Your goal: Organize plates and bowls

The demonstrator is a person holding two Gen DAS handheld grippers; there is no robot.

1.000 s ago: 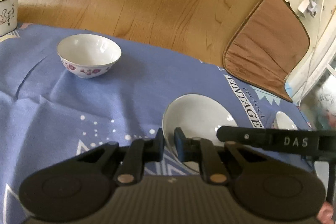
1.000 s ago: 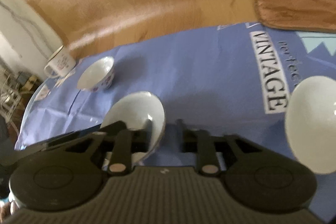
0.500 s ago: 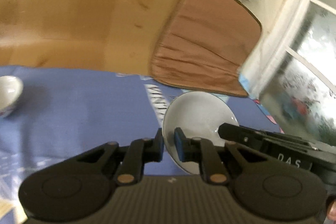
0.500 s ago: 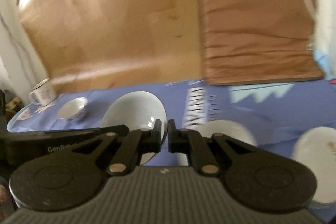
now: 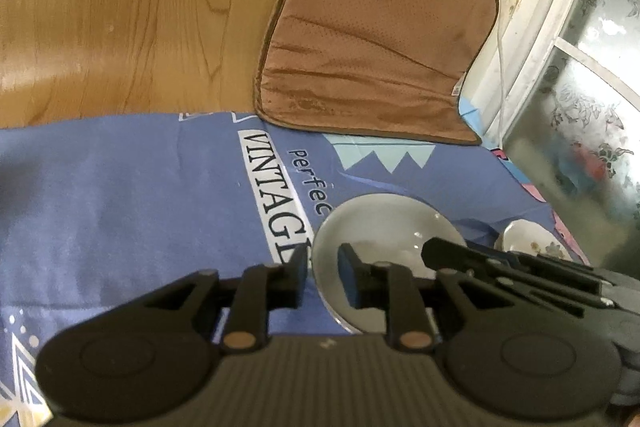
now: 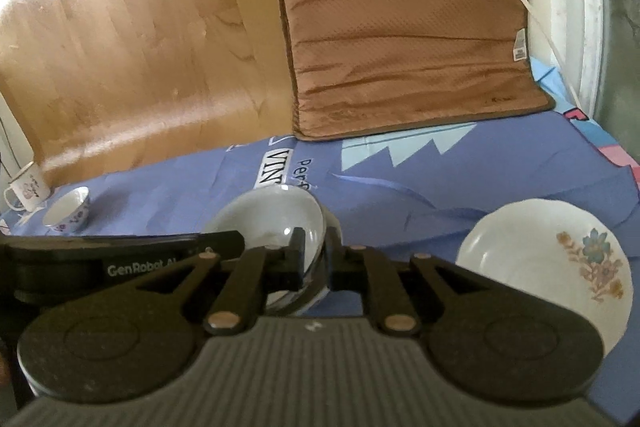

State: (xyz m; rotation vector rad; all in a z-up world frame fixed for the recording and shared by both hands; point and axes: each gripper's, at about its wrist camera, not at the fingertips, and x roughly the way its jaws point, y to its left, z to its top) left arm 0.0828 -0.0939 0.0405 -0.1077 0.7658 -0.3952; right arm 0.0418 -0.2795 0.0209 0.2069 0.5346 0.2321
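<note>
Fingers of the left gripper (image 5: pixel 323 261) just loosened, parted either side of the grey bowl (image 5: pixel 384 223) at its near rim, with a gap showing beside the inner pad. Fingers of the right gripper (image 6: pixel 316 247) narrow, also just eased a little, with the opposite rim of the same bowl between them. Cannot tell whether those pads press or merely flank the rim.

Seems lowered onto the blue cloth (image 5: pixel 120 207) directly under both pairs of fingers, but its underside is hidden, so not certain of full seating.

Main hazard: uneven release. With one side freed and the other pinching, likely to rock or pivot about the gripped rim, then clatter down if not flat on the surface.

Second hazard: withdrawal. With an inner finger inside the bowl on each side, pulling back before lifting clear could hook the rim and drag or tip it.

Third: the flowered plate (image 6: pixel 544 259) just right of the right fingers, close enough for a skidding bowl to strike and chip.

Also a raised fold in the cloth just beyond the fingers — poor footing for anything pushed forward.
</note>
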